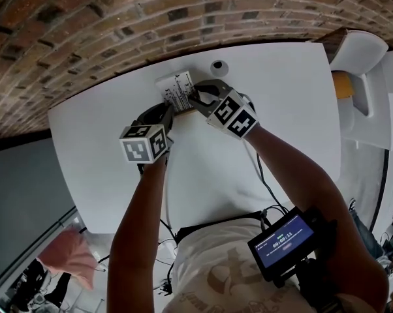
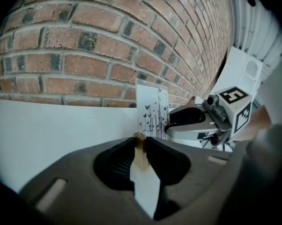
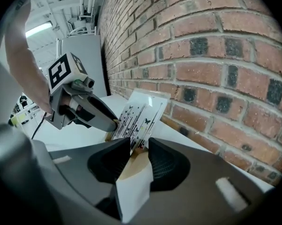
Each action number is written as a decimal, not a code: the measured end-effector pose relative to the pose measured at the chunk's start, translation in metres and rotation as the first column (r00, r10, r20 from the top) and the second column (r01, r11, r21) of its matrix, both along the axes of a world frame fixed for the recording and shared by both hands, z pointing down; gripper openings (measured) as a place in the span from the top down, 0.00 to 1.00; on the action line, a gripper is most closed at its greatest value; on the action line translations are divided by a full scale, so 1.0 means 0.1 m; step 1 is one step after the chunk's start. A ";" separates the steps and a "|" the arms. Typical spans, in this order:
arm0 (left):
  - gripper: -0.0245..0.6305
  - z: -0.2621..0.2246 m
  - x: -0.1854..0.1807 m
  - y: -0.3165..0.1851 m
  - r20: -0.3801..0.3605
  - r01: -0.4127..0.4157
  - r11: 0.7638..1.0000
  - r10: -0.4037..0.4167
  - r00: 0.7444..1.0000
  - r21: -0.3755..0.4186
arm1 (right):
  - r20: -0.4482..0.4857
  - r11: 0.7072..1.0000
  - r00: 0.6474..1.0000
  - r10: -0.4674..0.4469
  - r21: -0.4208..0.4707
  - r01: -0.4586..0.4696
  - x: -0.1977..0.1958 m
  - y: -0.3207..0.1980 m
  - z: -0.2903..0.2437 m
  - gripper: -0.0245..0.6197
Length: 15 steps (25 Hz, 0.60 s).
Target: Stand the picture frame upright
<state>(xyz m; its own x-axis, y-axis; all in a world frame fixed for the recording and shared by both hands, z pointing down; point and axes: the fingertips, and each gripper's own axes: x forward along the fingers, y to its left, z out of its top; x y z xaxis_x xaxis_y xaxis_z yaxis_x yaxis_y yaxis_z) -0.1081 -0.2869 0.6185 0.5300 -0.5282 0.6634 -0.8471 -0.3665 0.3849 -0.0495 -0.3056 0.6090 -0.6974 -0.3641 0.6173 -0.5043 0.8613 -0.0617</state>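
While both grippers hold it, the frame (image 1: 179, 91) stands on the white table (image 1: 281, 96), close to the brick wall (image 1: 118, 18). Its long side goes up and down, and its short side is at the bottom. The picture side, with little black butterflies and thin stems, faces away from the wall, toward the person. In the right gripper view the frame (image 3: 140, 115) looks tipped, with its top leaning toward the bricks. In the left gripper view it (image 2: 152, 111) looks almost straight up. The left gripper (image 2: 141, 142) has its jaws pressed on a thin wooden edge at the bottom of the frame. The right gripper (image 3: 138, 146) has its jaws pressed on the frame's lower corner, from the other side. The two grippers are very near each other, with the frame between them. A small round dark thing (image 1: 219, 66) sits on the table just past the frame. A white chair (image 1: 360, 51) stands at the table's far right corner. The floor beside the table is grey.
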 end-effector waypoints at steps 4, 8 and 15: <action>0.84 -0.01 0.01 -0.23 0.018 -0.004 0.999 0.003 1.000 0.038 | 0.005 0.999 1.000 0.014 0.035 -0.014 0.00 -0.22 -0.01 0.76; 0.84 0.00 0.00 -0.42 0.038 -0.014 0.998 0.011 0.999 0.065 | -0.001 0.997 1.000 0.027 0.077 -0.027 -0.01 -0.41 0.01 0.76; 0.84 -0.03 0.00 -0.84 0.084 -0.020 0.988 0.007 0.996 0.150 | -0.028 0.983 0.998 0.049 0.176 -0.043 0.00 -0.82 -0.04 0.76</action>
<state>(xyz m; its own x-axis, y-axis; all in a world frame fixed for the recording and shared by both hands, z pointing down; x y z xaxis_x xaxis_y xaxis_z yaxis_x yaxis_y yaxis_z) -0.1078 -0.3712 0.6152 0.4841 -0.6185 0.6190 -0.8683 -0.4268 0.2527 -0.0496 -0.3872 0.6050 -0.6583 -0.4998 0.5629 -0.5432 0.8331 0.1046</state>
